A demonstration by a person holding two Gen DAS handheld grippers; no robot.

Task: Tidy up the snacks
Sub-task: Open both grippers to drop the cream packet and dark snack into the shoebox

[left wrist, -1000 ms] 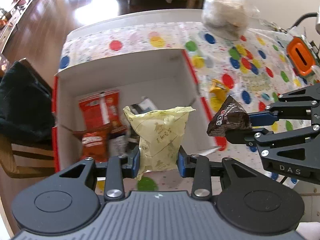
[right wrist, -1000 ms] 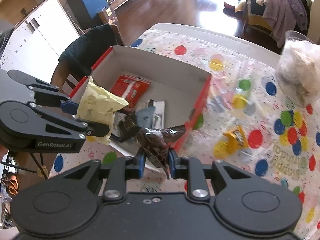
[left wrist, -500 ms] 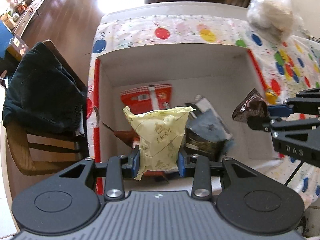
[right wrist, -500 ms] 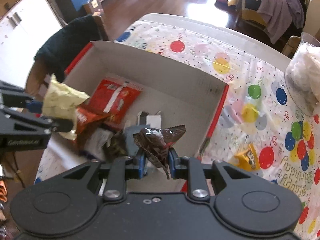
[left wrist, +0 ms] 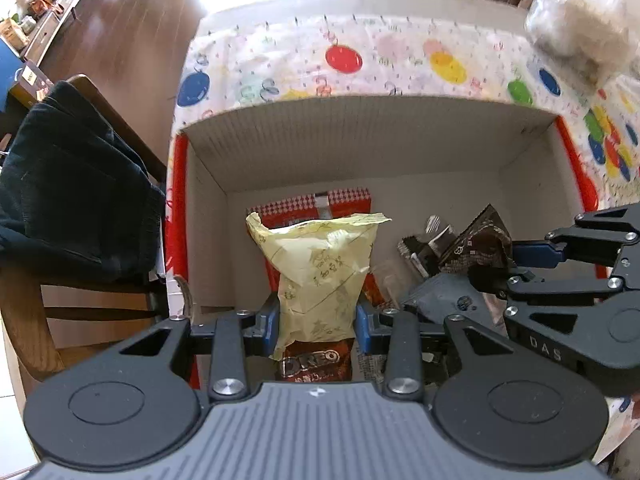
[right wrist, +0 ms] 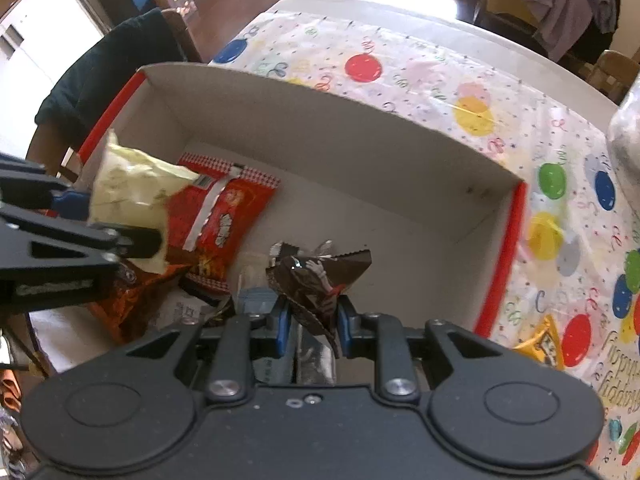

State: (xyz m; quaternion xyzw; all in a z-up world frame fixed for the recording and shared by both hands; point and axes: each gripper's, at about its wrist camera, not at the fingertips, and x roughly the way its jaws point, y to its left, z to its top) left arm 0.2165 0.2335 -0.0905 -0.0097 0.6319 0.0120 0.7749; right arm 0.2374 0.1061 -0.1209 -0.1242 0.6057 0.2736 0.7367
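Observation:
My left gripper (left wrist: 317, 322) is shut on a pale yellow snack bag (left wrist: 320, 272), held low inside the white cardboard box (left wrist: 360, 136) with red outer sides. A dark brown snack packet (right wrist: 320, 280) is pinched in my right gripper (right wrist: 311, 322), also inside the box, to the right of the left one. From the right wrist the yellow bag (right wrist: 128, 196) and the left gripper (right wrist: 120, 232) show at the left. Under them lie a red packet (right wrist: 224, 224), an orange-brown bag (right wrist: 132, 304), an Oreo pack (left wrist: 314, 360) and dark grey packets (left wrist: 444, 300).
The box stands on a table with a balloon-print cloth (right wrist: 440, 80). A small yellow snack packet (right wrist: 542, 344) lies on the cloth right of the box. A clear bag of pale food (left wrist: 576, 28) sits at the far right. A chair with a dark garment (left wrist: 72, 184) stands left of the table.
Both grippers have come down from over the box's near rim into it, each keeping its packet. The box now fills both views and the snacks on its floor look closer.

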